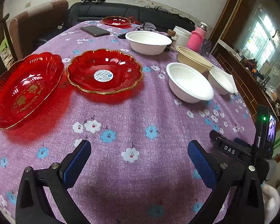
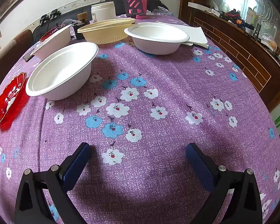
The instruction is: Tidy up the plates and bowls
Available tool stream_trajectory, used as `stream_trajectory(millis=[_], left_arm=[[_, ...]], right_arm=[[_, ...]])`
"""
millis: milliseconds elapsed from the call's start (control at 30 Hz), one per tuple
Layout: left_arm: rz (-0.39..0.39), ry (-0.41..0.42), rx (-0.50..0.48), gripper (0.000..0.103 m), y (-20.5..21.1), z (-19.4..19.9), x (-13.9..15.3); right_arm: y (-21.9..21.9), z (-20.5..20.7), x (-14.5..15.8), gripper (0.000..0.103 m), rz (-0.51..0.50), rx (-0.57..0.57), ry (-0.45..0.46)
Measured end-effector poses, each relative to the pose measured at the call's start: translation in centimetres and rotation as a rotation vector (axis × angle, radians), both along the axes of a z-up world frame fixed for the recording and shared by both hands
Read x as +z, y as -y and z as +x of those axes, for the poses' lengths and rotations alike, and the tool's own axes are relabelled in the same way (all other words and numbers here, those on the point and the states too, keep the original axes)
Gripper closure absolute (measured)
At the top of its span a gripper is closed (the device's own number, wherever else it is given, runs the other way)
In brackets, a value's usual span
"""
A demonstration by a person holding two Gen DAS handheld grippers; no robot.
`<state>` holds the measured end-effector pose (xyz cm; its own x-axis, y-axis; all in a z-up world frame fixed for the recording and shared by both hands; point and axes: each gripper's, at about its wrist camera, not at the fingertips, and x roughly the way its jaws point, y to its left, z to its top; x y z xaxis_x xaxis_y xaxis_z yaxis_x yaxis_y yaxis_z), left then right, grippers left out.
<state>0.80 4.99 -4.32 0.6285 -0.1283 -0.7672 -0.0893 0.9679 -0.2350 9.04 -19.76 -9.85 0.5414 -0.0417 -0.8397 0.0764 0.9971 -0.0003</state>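
Left gripper [image 1: 139, 149]: jaws wide apart, empty, over bare cloth [image 1: 140, 115].
Right gripper [image 2: 138, 150]: jaws apart, empty.
Red plates: one [image 1: 22, 91] at 10 o'clock, another [image 1: 104, 71] at 11, third [image 1: 116, 21] far at 12.
White bowls: nearest [image 2: 59, 74] at 11, second [image 2: 156, 37] at 12.
Beige bowl [image 2: 105, 30]: behind, at 12.
Handling: plates likely rigid, glossy, slippery; bowls look light, thin. Pinch the rims.

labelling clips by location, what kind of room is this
Probably a home dining or living room: a table under a purple floral tablecloth, a dark sofa behind it, and a cluttered wooden sideboard by a window.
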Motion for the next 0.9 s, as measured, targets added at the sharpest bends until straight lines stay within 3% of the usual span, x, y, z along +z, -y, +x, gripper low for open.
stream_trajectory(millis=[300,567,733,767,800,900], left_arm=[[0.024,-0.008,0.028,0.0,-0.8,-1.4,0.5],[-0.004,0.007,0.047,0.0,-2.3,-2.3,1.2],[0.004,0.107,0.056,0.0,-4.9,-4.0,5.7],[0.019,0.139,0.059,0.0,-5.6,-4.5,7.1],[0.044,0.178,0.063,0.0,-6.5,-5.1,8.8],[0.089,0.248,0.063,0.0,-8.5,-6.2,12.6]], right_arm=[[0.0,0.0,0.0,0.001,-0.002,0.0,0.0],[0.1,0.3,0.1,0.001,0.004,0.019,-0.022],[0.5,0.4,0.4,0.001,0.024,0.076,-0.061],[0.8,0.0,0.9,0.006,0.039,0.073,-0.061],[1.1,-0.8,2.0,0.011,0.06,0.066,-0.034],[1.4,-3.6,7.1,0.011,0.109,0.077,0.12]])
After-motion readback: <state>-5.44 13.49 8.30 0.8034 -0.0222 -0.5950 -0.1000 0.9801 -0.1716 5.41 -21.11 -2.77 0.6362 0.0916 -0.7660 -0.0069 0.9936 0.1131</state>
